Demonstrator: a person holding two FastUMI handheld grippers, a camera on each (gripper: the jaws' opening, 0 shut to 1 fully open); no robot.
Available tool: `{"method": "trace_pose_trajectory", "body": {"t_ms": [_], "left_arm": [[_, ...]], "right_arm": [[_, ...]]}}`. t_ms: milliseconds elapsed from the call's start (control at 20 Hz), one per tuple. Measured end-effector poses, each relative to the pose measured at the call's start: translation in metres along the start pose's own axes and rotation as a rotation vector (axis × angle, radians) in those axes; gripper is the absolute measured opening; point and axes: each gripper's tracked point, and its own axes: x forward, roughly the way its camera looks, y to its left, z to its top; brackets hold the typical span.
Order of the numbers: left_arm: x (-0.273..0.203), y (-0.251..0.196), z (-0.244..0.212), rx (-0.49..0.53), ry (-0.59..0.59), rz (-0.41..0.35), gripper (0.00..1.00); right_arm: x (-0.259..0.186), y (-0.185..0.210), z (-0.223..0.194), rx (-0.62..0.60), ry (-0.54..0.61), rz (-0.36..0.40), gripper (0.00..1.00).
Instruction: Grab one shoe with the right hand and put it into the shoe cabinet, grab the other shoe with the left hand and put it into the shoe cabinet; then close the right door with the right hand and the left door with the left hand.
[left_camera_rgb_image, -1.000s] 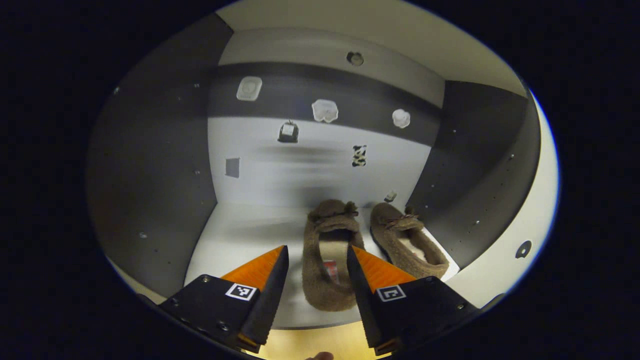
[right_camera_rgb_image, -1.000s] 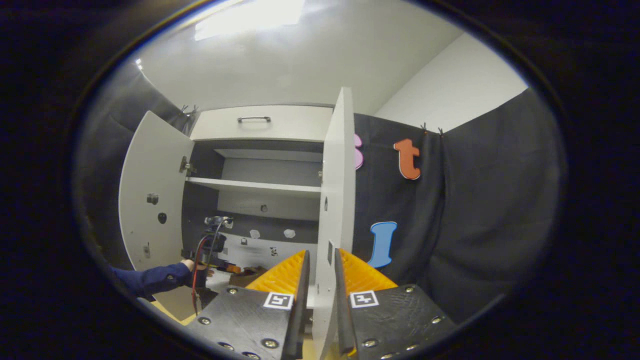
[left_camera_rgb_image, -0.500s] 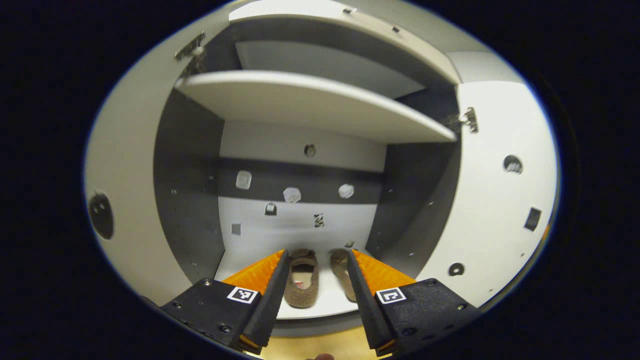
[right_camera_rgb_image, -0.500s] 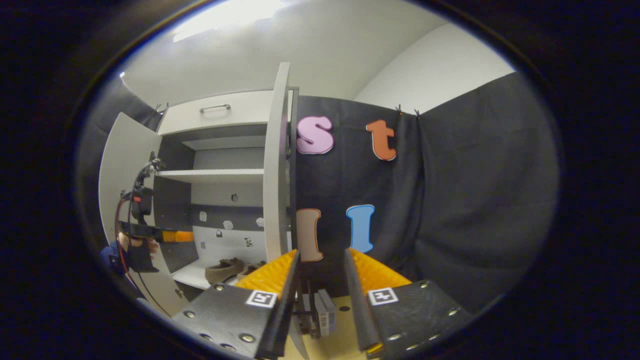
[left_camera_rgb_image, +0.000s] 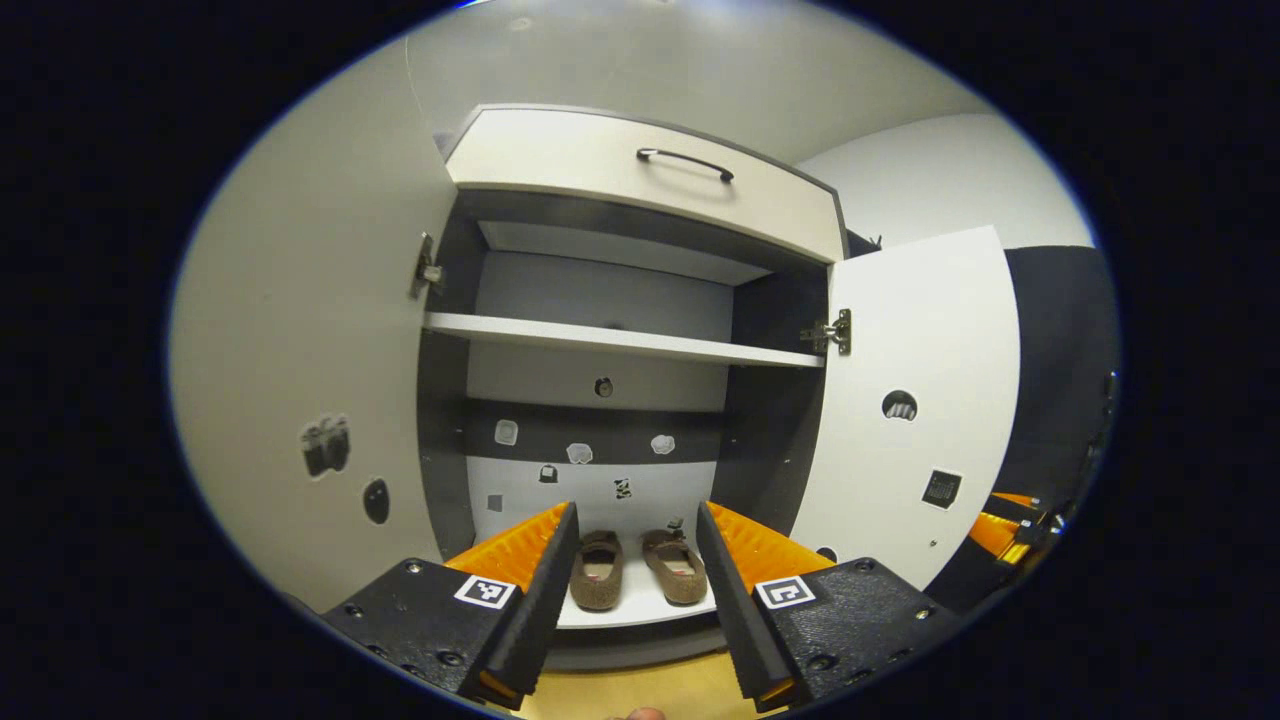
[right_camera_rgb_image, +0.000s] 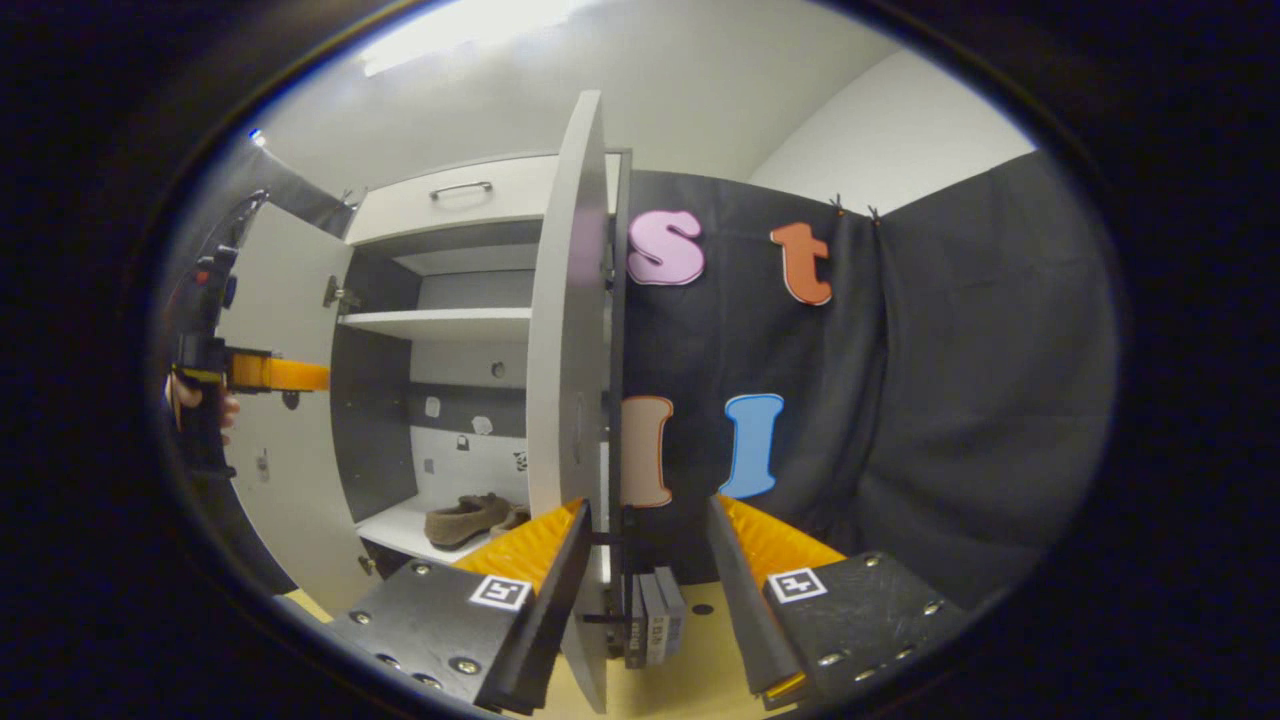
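Observation:
Two brown furry shoes (left_camera_rgb_image: 598, 585) (left_camera_rgb_image: 675, 580) lie side by side on the shoe cabinet's bottom shelf (left_camera_rgb_image: 640, 608), toes to the back. My left gripper (left_camera_rgb_image: 635, 508) is open and empty, well in front of the cabinet. Both white doors stand open: the left door (left_camera_rgb_image: 300, 350) and the right door (left_camera_rgb_image: 920, 400). In the right gripper view the right door (right_camera_rgb_image: 570, 330) is seen edge-on. Its lower edge runs down between the fingers of my open right gripper (right_camera_rgb_image: 648, 503), close to the left finger. The shoes (right_camera_rgb_image: 465, 520) lie beyond it.
An empty upper shelf (left_camera_rgb_image: 620, 340) and a drawer with a dark handle (left_camera_rgb_image: 685, 163) sit above. A hand holds the left gripper (right_camera_rgb_image: 250, 372) before the left door (right_camera_rgb_image: 280, 430). Small grey blocks (right_camera_rgb_image: 655, 625) stand on the wooden floor by the black cloth wall (right_camera_rgb_image: 950, 400).
My left gripper has backed out of the cabinet, leaving the shoes on the shelf. My right gripper, nearly shut around the right door's edge before, has opened wide and shifted toward the door's outer side.

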Motion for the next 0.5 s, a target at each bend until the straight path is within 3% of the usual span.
{"method": "trace_pose_trajectory", "body": {"t_ms": [250, 500], "left_arm": [[-0.036, 0.015, 0.013, 0.055, -0.03, 0.059, 0.72], [-0.061, 0.031, 0.014, 0.003, -0.029, 0.095, 0.69]], "right_arm": [[0.015, 0.062, -0.003, 0.068, 0.025, 0.168, 0.71], [0.028, 0.101, -0.009, 0.043, 0.044, 0.262, 0.71]]}}
